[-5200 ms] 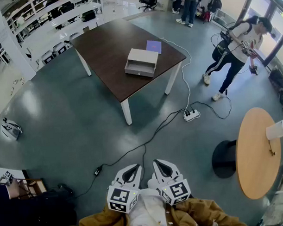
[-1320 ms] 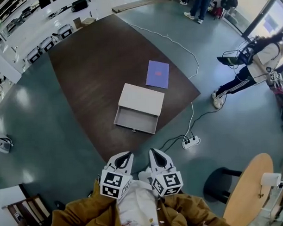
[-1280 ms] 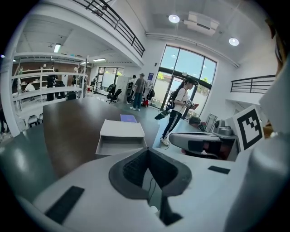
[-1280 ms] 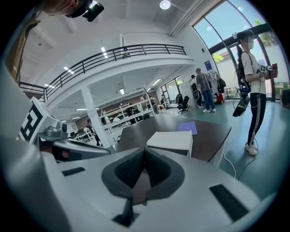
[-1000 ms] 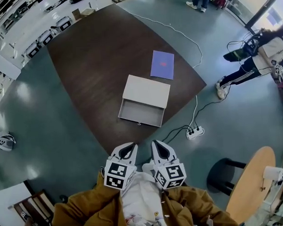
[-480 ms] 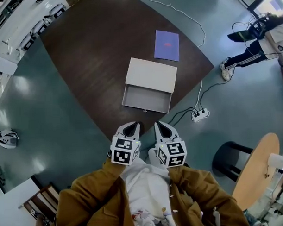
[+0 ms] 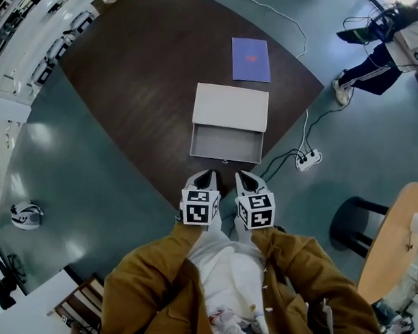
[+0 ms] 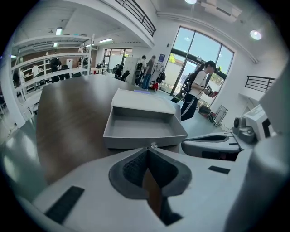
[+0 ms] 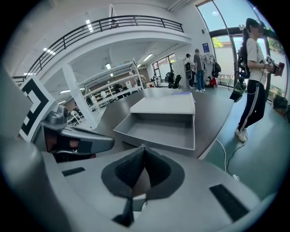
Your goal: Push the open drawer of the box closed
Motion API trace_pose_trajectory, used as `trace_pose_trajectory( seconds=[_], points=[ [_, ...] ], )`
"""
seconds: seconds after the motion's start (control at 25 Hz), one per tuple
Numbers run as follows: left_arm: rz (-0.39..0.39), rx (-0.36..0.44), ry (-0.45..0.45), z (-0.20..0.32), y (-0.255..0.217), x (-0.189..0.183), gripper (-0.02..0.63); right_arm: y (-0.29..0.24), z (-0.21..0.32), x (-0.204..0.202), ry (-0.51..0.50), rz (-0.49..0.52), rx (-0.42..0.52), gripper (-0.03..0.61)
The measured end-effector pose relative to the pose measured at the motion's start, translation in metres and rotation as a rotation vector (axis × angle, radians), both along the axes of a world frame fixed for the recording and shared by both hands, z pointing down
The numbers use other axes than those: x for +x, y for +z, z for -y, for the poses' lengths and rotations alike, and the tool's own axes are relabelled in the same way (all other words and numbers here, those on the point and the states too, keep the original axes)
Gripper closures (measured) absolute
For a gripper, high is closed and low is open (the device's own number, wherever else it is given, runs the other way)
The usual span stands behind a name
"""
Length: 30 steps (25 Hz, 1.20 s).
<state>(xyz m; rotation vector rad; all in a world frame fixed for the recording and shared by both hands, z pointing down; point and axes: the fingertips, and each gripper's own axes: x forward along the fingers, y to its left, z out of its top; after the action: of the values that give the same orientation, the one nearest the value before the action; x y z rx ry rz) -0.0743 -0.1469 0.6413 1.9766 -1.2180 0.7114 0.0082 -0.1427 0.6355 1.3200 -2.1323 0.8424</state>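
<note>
A pale grey box (image 7: 231,107) lies on the dark wooden table (image 7: 144,76), its drawer (image 7: 226,143) pulled out toward me and empty. A small knob (image 7: 224,160) sticks out of the drawer front. My left gripper (image 7: 208,174) and right gripper (image 7: 241,175) are side by side just short of the drawer front, both shut with nothing held. In the left gripper view the drawer (image 8: 144,130) sits right beyond the tips of the left gripper (image 8: 148,147). The right gripper view shows the drawer (image 9: 158,130) just past the right gripper (image 9: 143,147).
A purple sheet (image 7: 251,59) lies on the table behind the box. A power strip (image 7: 308,158) with cables rests on the floor to the right. A round wooden table (image 7: 396,238) stands at the right. A person (image 7: 379,44) stands at the far right.
I have walked up to the table; the box and drawer have grown nearer. Both grippers have risen toward the drawer front, still shut.
</note>
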Motion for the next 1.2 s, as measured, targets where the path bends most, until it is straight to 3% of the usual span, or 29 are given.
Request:
trace_pose_trajectory(
  seconds=[0.2, 0.32, 0.6, 1.2],
  points=[
    [0.016, -0.006, -0.017, 0.010, 0.023, -0.002, 0.607, 0.021, 0.004, 0.003, 0.028, -0.017, -0.030, 0.574],
    [0.013, 0.024, 0.014, 0.018, 0.027, 0.000, 0.607, 0.030, 0.012, 0.005, 0.085, -0.008, -0.052, 0.574],
    [0.018, 0.008, 0.047, 0.024, 0.041, 0.005, 0.607, 0.042, 0.020, 0.014, 0.204, 0.033, -0.095, 0.574],
    [0.000, 0.003, 0.011, 0.045, 0.043, 0.000, 0.607, 0.050, 0.033, 0.015, 0.227, 0.016, -0.099, 0.574]
  ],
)
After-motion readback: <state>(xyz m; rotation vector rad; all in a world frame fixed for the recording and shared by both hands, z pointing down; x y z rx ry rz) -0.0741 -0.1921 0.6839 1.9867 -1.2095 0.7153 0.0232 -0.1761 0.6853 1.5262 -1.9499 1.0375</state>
